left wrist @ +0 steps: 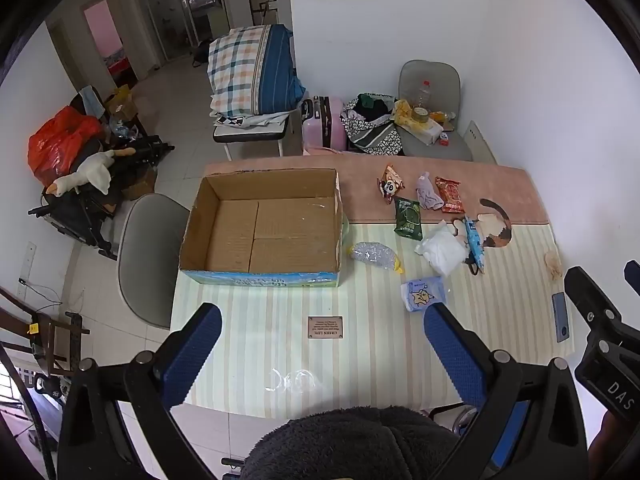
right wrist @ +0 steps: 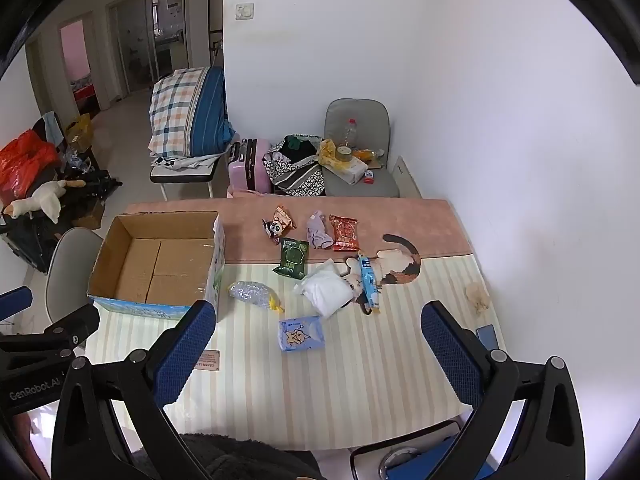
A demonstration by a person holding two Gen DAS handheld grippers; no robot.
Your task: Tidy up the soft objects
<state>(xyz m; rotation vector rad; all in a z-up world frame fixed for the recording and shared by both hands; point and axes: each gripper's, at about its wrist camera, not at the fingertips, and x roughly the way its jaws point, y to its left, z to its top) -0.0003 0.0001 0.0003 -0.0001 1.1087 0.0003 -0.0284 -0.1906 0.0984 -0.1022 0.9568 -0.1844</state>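
Striped table mat (left wrist: 260, 344) bears cardboard box (left wrist: 262, 226) beside white wall (left wrist: 440, 40).

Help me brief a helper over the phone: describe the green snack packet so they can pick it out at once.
Start at the open cardboard box on the table. To its right lies a cluster of packets; the green snack packet straddles the pink-to-striped cloth edge. It is the only dark green one.

Matt corrugated cardboard box (left wrist: 260, 228), glossy plastic snack packets (left wrist: 409, 218), soft lilac cloth (left wrist: 428, 192), striped woven tablecloth (left wrist: 360, 344), textured blue gripper pads (left wrist: 192, 354).
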